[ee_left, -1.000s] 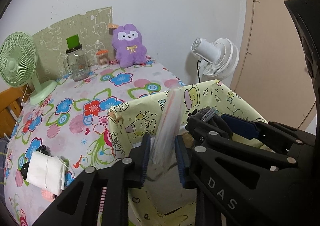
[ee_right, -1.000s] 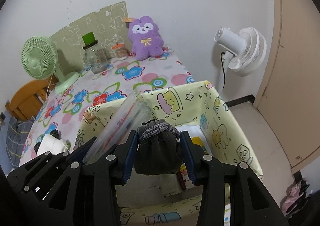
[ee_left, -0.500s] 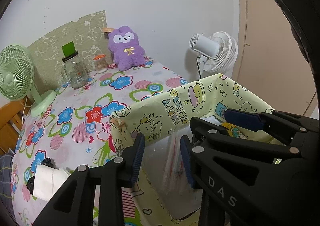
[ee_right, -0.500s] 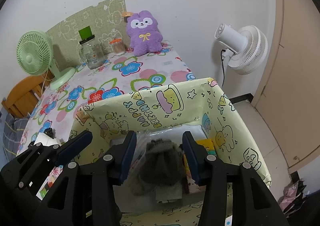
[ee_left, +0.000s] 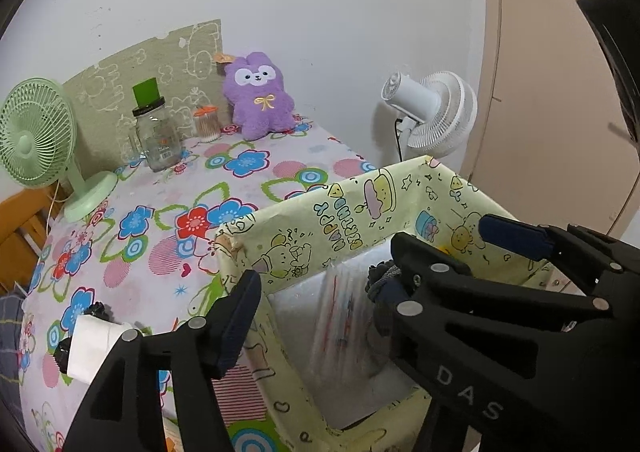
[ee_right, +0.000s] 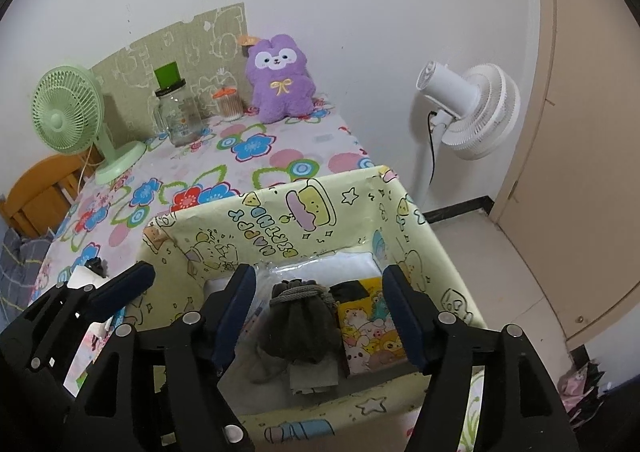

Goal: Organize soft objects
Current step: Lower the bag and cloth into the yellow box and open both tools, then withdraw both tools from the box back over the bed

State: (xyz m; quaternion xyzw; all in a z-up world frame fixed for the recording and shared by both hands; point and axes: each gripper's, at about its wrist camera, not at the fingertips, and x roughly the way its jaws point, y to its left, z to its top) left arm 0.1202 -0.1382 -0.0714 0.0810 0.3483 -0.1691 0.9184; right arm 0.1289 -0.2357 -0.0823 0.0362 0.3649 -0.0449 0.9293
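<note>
Two soft things lie in your yellow box (ee_right: 280, 220): a grey drawstring pouch (ee_right: 300, 324) and, at its 9 o'clock, a blurred clear packet (ee_left: 340, 316). Your left gripper (ee_left: 320, 316) and right gripper (ee_right: 320, 312) are opening, gripping nothing.

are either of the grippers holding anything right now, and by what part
Nothing is held. Both grippers' jaws are opening; the grey drawstring pouch and clear plastic bag lie loose in the yellow box.

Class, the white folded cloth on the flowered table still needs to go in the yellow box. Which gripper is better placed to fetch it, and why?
Left. The left gripper, jaws opening and empty, is on the side of the yellow box nearest the white folded cloth; the right gripper is farther away.
</note>
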